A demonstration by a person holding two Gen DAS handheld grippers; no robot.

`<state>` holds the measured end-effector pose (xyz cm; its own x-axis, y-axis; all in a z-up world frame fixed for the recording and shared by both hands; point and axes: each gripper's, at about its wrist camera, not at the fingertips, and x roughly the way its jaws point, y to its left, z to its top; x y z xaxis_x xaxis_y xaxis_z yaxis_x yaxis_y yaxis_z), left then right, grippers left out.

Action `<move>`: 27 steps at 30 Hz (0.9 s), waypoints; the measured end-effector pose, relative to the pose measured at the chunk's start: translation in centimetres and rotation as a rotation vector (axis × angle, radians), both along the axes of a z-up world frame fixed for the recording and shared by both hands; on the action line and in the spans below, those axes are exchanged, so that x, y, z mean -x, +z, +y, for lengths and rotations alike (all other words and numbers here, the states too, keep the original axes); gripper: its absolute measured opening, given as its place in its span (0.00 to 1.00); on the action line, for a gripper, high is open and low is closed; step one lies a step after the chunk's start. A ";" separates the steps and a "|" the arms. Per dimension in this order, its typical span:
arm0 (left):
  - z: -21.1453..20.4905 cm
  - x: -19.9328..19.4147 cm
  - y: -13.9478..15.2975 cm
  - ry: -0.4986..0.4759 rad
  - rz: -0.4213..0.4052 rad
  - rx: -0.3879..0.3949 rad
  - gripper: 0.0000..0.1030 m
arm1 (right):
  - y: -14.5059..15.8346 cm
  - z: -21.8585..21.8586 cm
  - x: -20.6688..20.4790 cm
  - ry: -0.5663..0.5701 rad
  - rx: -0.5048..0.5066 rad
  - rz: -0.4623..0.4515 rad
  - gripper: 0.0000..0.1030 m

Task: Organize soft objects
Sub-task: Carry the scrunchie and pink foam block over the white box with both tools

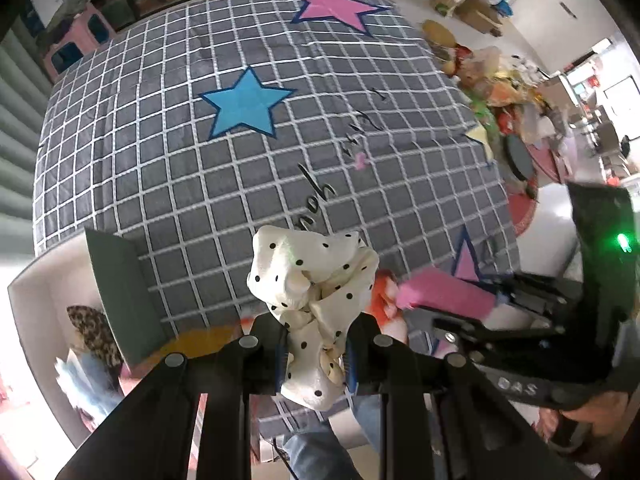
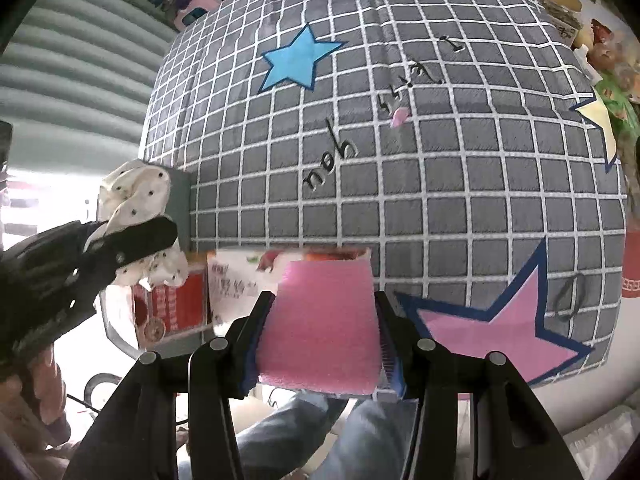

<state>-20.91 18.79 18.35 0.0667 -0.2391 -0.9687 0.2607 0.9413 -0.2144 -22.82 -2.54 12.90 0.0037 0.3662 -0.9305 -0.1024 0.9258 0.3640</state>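
Left wrist view: your left gripper (image 1: 316, 354) pinches polka-dot scrunchie (image 1: 316, 280) above near bed edge; right gripper (image 2: 320, 344) clamps pink foam block (image 2: 322, 320). Risk: slippery satin slides free if you swing fast toward box (image 1: 120, 292) at left.

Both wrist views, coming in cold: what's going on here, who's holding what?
A person is working over a bed covered in a grey checked quilt with stars, a gripper in each hand. The left gripper is shut on a white polka-dot scrunchie, held above the quilt's near edge. The right gripper is clamped on a pink foam sponge. A white bin at the left already holds a leopard-print item. Neither held piece has been put down yet.
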 end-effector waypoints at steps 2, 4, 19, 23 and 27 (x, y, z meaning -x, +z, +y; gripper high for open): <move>0.0 1.3 0.4 -0.023 -0.008 0.004 0.23 | 0.1 0.6 0.6 0.013 0.005 0.003 0.49; 0.2 2.7 0.8 -0.037 -0.011 0.010 0.23 | 0.2 1.2 1.4 0.026 0.008 0.007 0.49; 6.0 10.3 2.7 0.052 -0.042 0.025 0.23 | 1.1 8.3 5.9 0.215 0.012 0.031 0.49; 8.4 11.6 2.9 0.109 -0.051 0.020 0.23 | 1.3 10.5 6.9 0.276 0.013 0.032 0.49; 11.0 12.6 2.9 0.178 -0.056 0.022 0.23 | 1.4 12.7 7.8 0.338 0.012 0.039 0.49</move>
<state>-33.50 29.80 21.23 0.1637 -0.2399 -0.9569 0.1025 0.9689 -0.2254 -30.65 10.17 14.29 -0.1519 0.3293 -0.9319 -0.3908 0.8460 0.3627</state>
